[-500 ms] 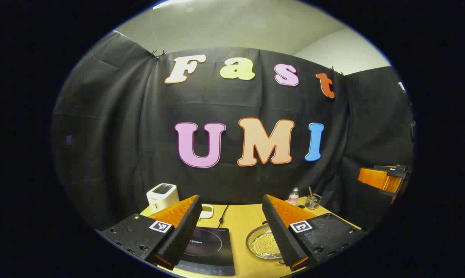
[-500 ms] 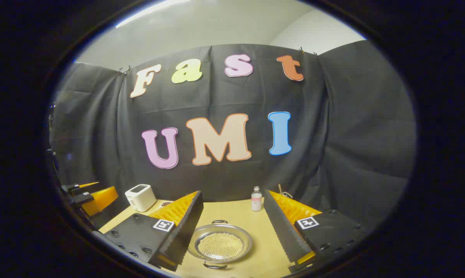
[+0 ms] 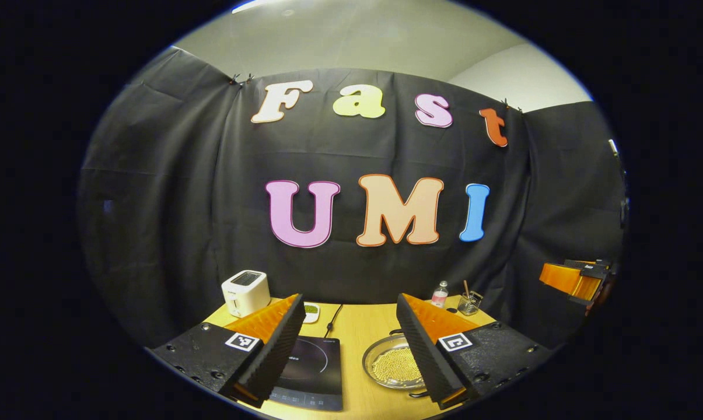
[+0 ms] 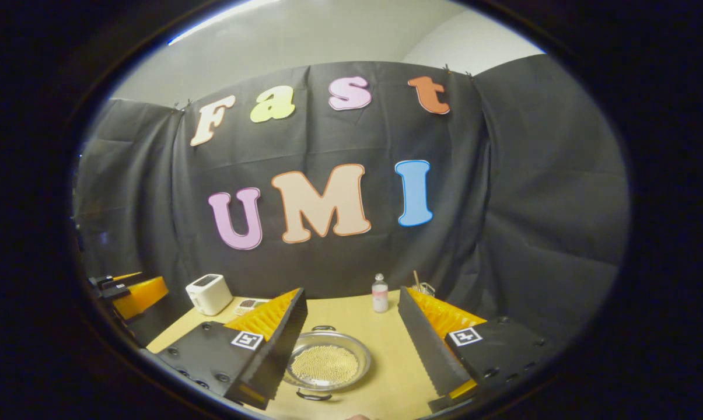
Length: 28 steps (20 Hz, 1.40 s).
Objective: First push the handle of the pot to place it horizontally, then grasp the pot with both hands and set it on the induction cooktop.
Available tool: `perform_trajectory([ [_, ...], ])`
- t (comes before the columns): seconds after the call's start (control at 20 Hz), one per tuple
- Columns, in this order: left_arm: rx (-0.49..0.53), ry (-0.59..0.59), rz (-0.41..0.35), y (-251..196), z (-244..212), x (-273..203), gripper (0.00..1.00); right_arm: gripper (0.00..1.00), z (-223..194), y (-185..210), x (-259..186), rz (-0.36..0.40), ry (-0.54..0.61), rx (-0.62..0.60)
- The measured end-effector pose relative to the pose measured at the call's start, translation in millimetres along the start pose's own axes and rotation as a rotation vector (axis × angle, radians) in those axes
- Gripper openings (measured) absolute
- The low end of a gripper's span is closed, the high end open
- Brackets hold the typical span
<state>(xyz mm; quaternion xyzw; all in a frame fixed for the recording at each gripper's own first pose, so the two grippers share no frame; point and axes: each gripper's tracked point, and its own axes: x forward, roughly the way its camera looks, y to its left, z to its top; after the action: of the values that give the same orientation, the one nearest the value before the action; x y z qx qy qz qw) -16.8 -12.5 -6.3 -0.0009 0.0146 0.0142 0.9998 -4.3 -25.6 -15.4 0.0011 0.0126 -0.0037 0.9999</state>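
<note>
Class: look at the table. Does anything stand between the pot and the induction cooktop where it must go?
Nothing visible does. In the left gripper view, only bare table separates the pot from the induction cooktop beside it.

The pot (image 4: 326, 361) looks like shiny metal, with a dark handle (image 4: 312, 396) at its 6 o'clock edge. The table (image 4: 357, 326) looks like smooth, pale wood. The cooktop (image 3: 311, 368) at 9 o'clock from the pot has a black, glossy, glass-like top. The toaster (image 3: 245, 291) looks like smooth white plastic. The little bottle (image 4: 379, 296) looks like clear plastic, and the cup (image 3: 469, 303) looks like clear glass. The wall (image 3: 176, 192) is matt black cloth with soft folds. The left gripper's (image 3: 346, 344) finger (image 3: 272, 350) faces look ridged and matt.
</note>
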Motion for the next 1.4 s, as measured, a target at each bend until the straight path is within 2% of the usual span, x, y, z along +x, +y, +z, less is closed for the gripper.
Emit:
perform_trajectory([
  [0.05, 0.003, 0.005, 0.003, 0, -2, -3, 0.92, 0.93, -4, 0, -1, 0.0, 0.005, -0.005],
  [0.15, -0.002, 0.012, 0.008, 1, -5, -6, 0.95, 0.93, -7, 1, -3, 0.003, 0.02, 0.001],
  [0.2, -0.008, 0.013, 0.009, 1, -5, -7, 0.92, 0.93, -7, 3, -5, 0.01, 0.023, 0.009],
  [0.45, -0.011, 0.038, 0.027, 8, -14, -18, 0.92, 0.92, -14, 9, -11, 0.031, 0.047, 0.01],
  [0.5, -0.007, 0.045, 0.031, 11, -16, -21, 0.96, 0.92, -16, 11, -12, 0.031, 0.053, 0.012],
  [0.6, -0.005, 0.054, 0.038, 17, -18, -24, 0.92, 0.93, -18, 15, -13, 0.032, 0.061, 0.033],
  [0.65, -0.003, 0.056, 0.04, 20, -20, -26, 0.95, 0.92, -17, 18, -14, 0.035, 0.055, 0.045],
  [0.8, 0.014, 0.057, 0.05, 30, -20, -31, 0.92, 0.92, -18, 31, -16, 0.046, 0.051, 0.053],
  [0.95, 0.03, 0.059, 0.058, 39, -23, -37, 0.92, 0.57, -25, 46, -18, 0.074, 0.063, 0.04],
  [1.0, 0.031, 0.064, 0.062, 43, -25, -38, 0.92, 0.55, -29, 52, -18, 0.081, 0.069, 0.032],
  [1.05, 0.028, 0.071, 0.063, 46, -28, -40, 0.92, 0.47, -32, 55, -20, 0.08, 0.074, 0.021],
  [1.15, 0.02, 0.082, 0.067, 52, -33, -43, 0.95, 0.47, -36, 67, -22, 0.089, 0.076, 0.012],
  [1.2, 0.017, 0.082, 0.069, 55, -33, -45, 0.92, 0.48, -36, 75, -23, 0.1, 0.075, 0.014],
  [1.25, 0.016, 0.081, 0.073, 59, -35, -45, 0.96, 0.47, -38, 79, -23, 0.099, 0.073, 0.01],
  [1.4, 0.026, 0.079, 0.089, 72, -35, -49, 0.92, 0.31, -37, 96, -26, 0.123, 0.066, 0.03],
])
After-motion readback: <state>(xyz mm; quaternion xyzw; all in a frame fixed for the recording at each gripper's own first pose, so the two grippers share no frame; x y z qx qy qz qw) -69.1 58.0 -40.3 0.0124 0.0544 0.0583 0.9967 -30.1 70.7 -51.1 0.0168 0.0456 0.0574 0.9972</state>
